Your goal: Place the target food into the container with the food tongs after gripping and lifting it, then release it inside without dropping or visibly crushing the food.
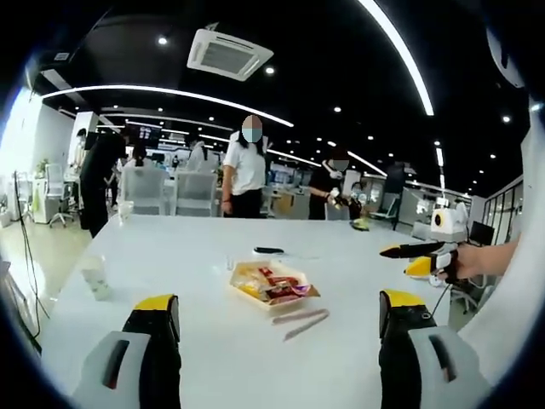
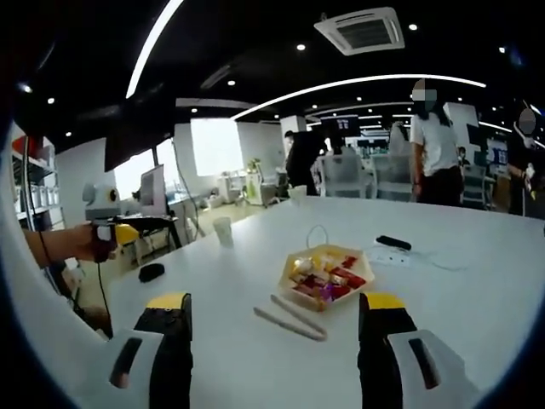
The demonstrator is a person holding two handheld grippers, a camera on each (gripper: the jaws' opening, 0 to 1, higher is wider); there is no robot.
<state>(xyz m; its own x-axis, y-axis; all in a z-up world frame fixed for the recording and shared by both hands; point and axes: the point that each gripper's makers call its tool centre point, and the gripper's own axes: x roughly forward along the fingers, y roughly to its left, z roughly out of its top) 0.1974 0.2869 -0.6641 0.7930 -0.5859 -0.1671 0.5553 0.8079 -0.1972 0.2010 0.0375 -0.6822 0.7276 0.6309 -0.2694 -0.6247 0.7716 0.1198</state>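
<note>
One tray (image 1: 272, 285) of mixed snack packets sits mid-table (image 1: 213, 358), with one pair of food tongs (image 1: 300, 320) lying flat just beside it, plus one cup (image 1: 96, 277) and one dark remote-like object (image 1: 267, 250) farther off. The left gripper (image 1: 281, 319) and the right gripper (image 2: 275, 317) both have their fingers spread wide, holding nothing. The packets (image 2: 328, 277) are too small and jumbled to count or name.

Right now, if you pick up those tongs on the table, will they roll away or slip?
Probably not roll: the tongs look like two long, flat arms lying flat on the white table. They look thin and light, so a push might slide them. Lying so low, they may be fiddly to grip.
</note>
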